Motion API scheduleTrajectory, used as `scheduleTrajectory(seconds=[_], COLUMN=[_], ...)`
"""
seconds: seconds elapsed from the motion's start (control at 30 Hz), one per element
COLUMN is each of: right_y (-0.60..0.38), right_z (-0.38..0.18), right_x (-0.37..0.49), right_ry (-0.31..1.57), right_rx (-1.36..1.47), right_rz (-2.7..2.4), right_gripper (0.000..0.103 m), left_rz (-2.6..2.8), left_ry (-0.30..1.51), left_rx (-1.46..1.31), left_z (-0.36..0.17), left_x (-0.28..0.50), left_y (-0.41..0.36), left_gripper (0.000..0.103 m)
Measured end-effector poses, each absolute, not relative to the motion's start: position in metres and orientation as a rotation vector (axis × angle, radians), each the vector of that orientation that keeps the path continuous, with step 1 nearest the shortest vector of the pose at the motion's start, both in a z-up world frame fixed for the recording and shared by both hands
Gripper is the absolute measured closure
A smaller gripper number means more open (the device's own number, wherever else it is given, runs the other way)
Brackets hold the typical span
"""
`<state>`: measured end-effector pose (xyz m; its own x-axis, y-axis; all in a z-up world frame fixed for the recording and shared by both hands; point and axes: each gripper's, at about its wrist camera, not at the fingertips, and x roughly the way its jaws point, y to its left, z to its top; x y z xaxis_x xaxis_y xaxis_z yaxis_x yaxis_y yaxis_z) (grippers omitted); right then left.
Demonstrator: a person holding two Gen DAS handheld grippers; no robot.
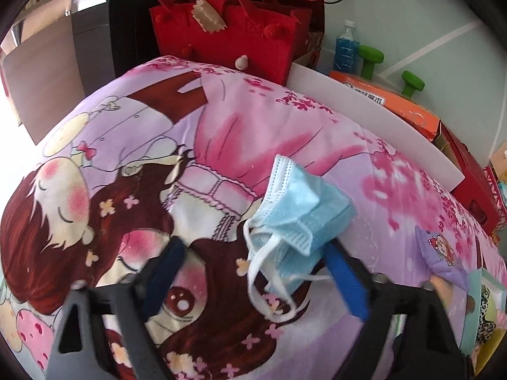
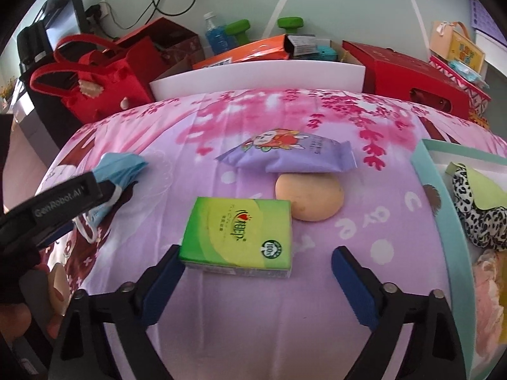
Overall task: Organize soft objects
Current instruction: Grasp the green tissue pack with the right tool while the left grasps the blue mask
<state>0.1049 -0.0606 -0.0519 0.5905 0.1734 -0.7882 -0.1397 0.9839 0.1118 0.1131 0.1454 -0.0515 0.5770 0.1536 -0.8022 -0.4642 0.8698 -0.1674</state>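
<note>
right wrist view, near to far, with places taken from the tissue pack (image 2: 238, 237). the right gripper (image 2: 255, 264) stands wide open just above the printed cloth (image 2: 240, 316), its left finger tip touching or almost touching the pack's near left corner, its right finger well clear of the pack. the tissue pack, green, lies flat between the two fingers. just behind it and to its right sits a round tan sponge (image 2: 309, 198); behind that, partly lying over the sponge's far edge, a purple wipes packet (image 2: 285, 155). far right of the pack stands a teal-rimmed box (image 2: 443, 221) holding a leopard-print cloth (image 2: 475, 209) and a pink soft item (image 2: 488, 297). left of the pack, the left gripper (image 2: 109, 190) reaches in from the side, with a blue face mask (image 2: 118, 166) at its tip.

left wrist view: the left gripper (image 1: 255, 253) is wide open – the mask (image 1: 301, 209), folded, rests against the right finger (image 1: 345, 281), its white ear loops (image 1: 263, 285) dangling in the gap between the fingers; the left finger does not touch it. whether the mask hangs from that finger or also rests on the cloth cannot be told.

beyond the cloth's far edge – a white board (image 2: 256, 74), a red felt bag (image 2: 95, 85), red boxes (image 2: 408, 82), an orange box (image 2: 244, 52), a blue bottle (image 2: 217, 36) and green dumbbells (image 2: 290, 22).
</note>
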Motion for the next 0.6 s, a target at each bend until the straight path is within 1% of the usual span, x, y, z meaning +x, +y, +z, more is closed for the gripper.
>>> scheduleTrajectory(seconds=[0.03,0.07,0.1,0.17,0.2,0.23,0.27,0.3,0.33,0.4,0.5,0.6], right_y=[-0.062,-0.064,-0.066,-0.069,-0.07,-0.071,-0.072,-0.073,-0.074,-0.075,-0.076,-0.079], right_z=[-0.052,-0.052,-0.052,-0.052,-0.051,-0.051,-0.051,-0.051,-0.051,-0.05,-0.05,-0.048], right_x=[0.105,0.106,0.106,0.107,0.107,0.107,0.107,0.107,0.106,0.106,0.107,0.106], right_ry=[0.921,0.919,0.92,0.921,0.922,0.921,0.921,0.921,0.922,0.922,0.923,0.924], right_rx=[0.042,0.043,0.046,0.05,0.051,0.052,0.054,0.057,0.063,0.07,0.079,0.084], right_rz=[0.178,0.173,0.168,0.162,0.159,0.157,0.156,0.157,0.159,0.162,0.166,0.167], right_gripper=[0.014,0.016,0.018,0.024,0.027,0.032,0.035,0.035,0.035,0.035,0.036,0.036], left_rz=[0.366,0.365,0.368,0.368,0.368,0.367,0.363,0.357,0.349,0.324,0.316,0.289], left_ry=[0.891,0.893,0.894,0.896,0.898,0.899,0.9,0.9,0.901,0.905,0.915,0.908], left_rx=[-0.382,-0.377,-0.365,-0.335,-0.328,-0.321,-0.307,-0.296,-0.291,-0.302,-0.293,-0.357], left_z=[-0.053,-0.053,-0.053,-0.053,-0.053,-0.054,-0.054,-0.054,-0.054,-0.054,-0.054,-0.052], left_x=[0.115,0.117,0.119,0.122,0.122,0.122,0.123,0.123,0.124,0.124,0.124,0.12], left_y=[0.145,0.145,0.144,0.141,0.139,0.139,0.137,0.136,0.134,0.132,0.13,0.134], left_gripper=[0.024,0.029,0.038,0.047,0.055,0.061,0.073,0.081,0.083,0.091,0.093,0.095])
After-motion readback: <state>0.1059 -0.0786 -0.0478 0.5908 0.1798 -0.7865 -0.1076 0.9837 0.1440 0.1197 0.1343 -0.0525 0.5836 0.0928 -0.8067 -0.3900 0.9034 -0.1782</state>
